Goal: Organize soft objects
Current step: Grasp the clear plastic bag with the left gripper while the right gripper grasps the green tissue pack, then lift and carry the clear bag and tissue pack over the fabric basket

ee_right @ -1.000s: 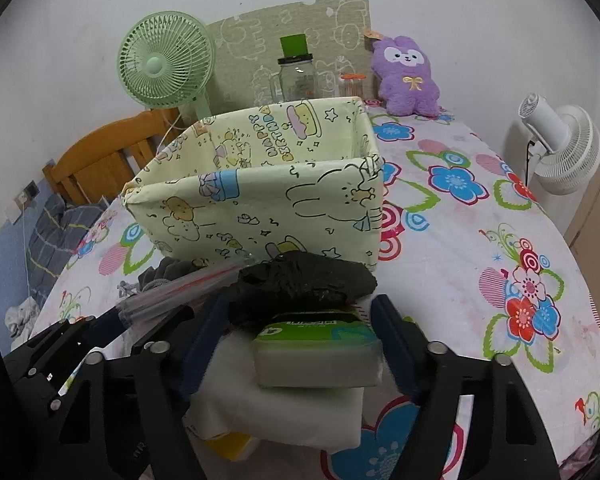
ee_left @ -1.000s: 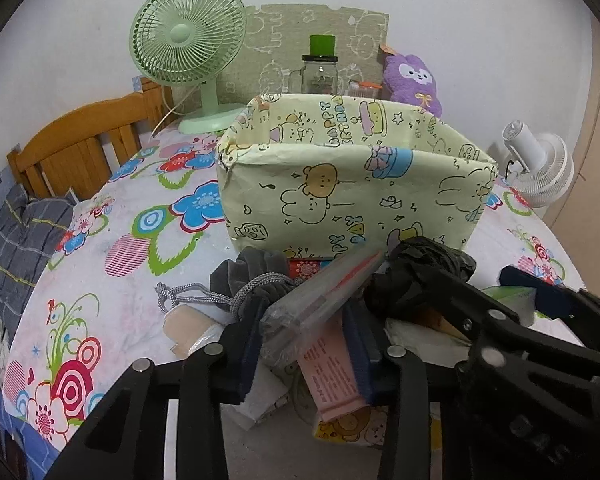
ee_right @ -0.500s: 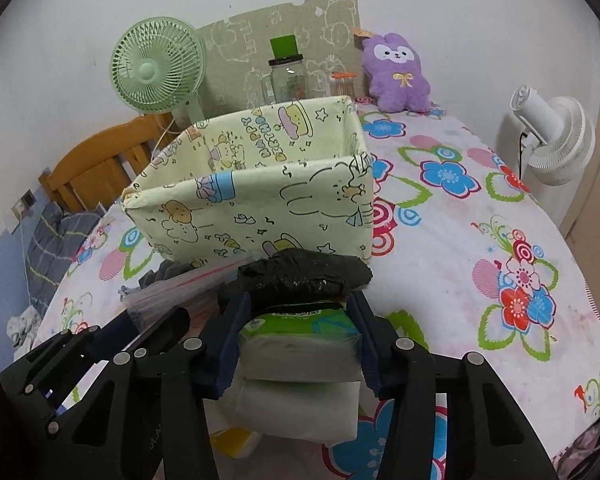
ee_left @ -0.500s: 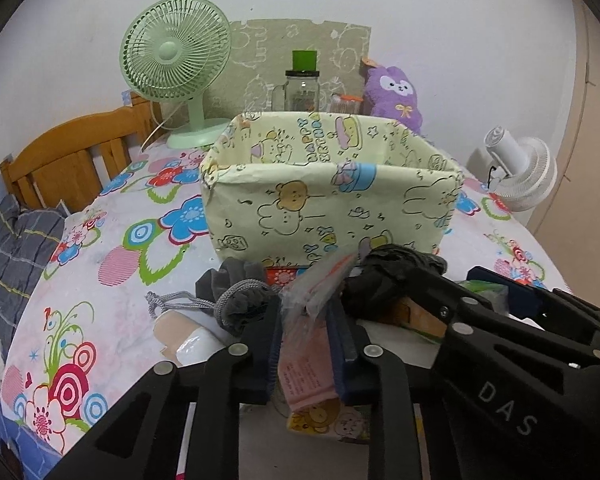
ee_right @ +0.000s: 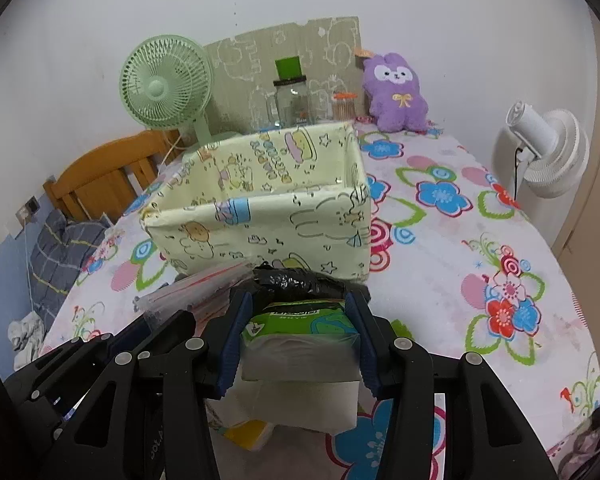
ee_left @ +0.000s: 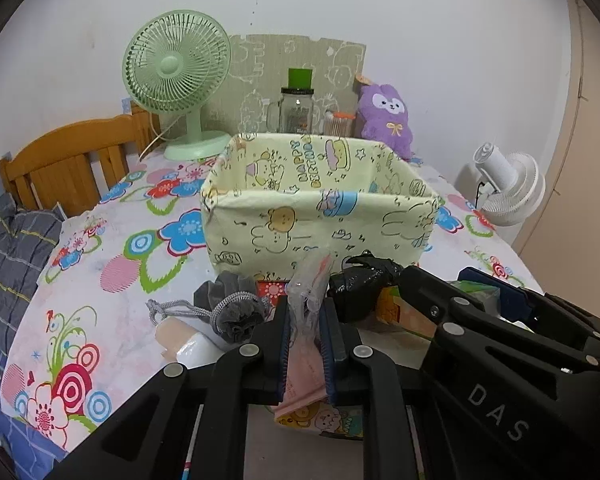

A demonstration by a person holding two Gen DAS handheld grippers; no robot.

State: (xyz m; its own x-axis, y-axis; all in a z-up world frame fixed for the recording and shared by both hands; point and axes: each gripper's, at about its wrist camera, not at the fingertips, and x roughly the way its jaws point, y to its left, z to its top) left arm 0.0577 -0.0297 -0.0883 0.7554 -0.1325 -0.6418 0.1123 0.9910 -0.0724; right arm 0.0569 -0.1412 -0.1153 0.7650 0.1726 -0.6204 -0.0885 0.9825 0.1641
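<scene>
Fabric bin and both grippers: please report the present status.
Left gripper shut on clear plastic pouch. Right gripper shut on tissue pack. Fabric bin ahead, open. Black bag lies between tissue pack and bin.

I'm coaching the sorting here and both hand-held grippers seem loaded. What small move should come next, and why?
Probably carry both loads forward over the fabric bin. The left hand-held gripper is shut on a clear plastic packet, the right hand-held gripper on a green tissue pack, and the open-topped bin stands just ahead of both.
</scene>
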